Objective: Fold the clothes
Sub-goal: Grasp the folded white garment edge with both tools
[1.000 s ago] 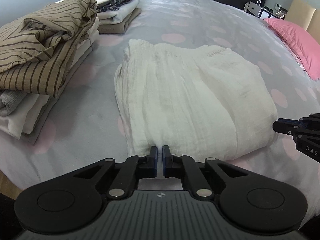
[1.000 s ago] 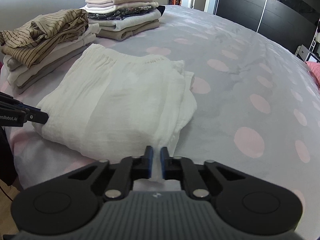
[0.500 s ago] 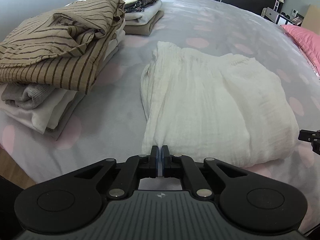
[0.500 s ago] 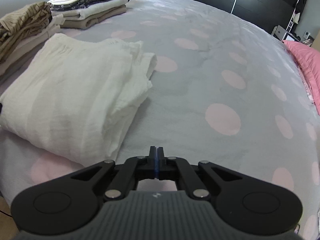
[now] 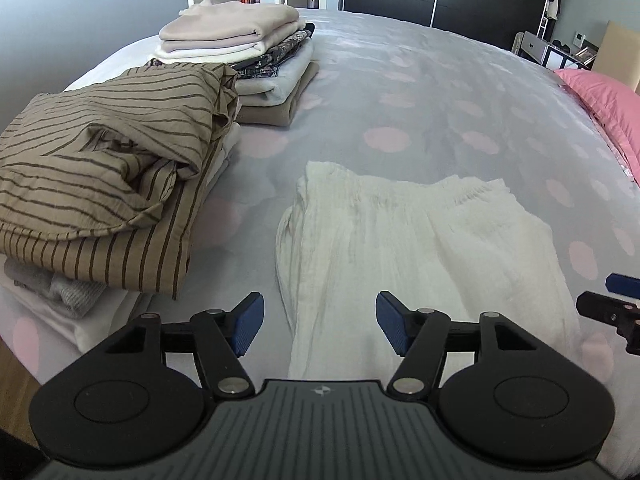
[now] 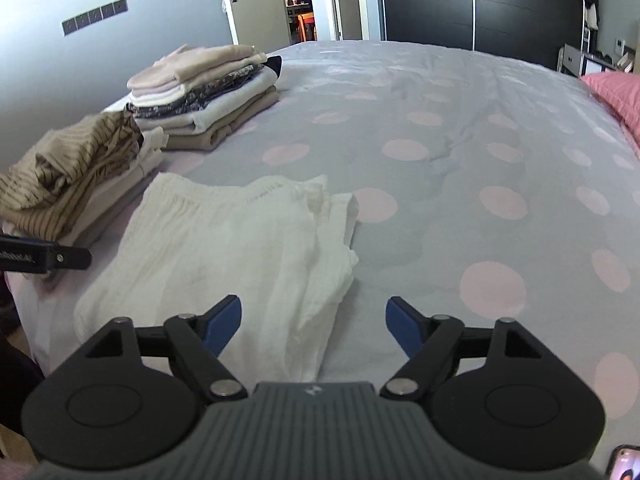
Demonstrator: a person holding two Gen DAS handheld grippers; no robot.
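White crinkled garment (image 5: 420, 248) lies folded on the bed (image 5: 440, 112), just ahead of your left gripper (image 5: 318, 322) and right gripper (image 6: 314, 326); both are spreading their jaws, nothing pinched. This fold looks finished. Next, lift it onto the striped pile (image 5: 100, 184) at ten o'clock. Partial lettering "Robot.AI" shows on the left gripper.

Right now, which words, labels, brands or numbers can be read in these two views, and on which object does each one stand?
"nRobot.AI": white print, cut off at the picture's edge, on the black side of the left gripper, seen in the right wrist view.
Small star-like emblem, no letters, on the grey ribbed body of each gripper.
Nothing readable on the folded white gauze garment or the two stacks of folded clothes.
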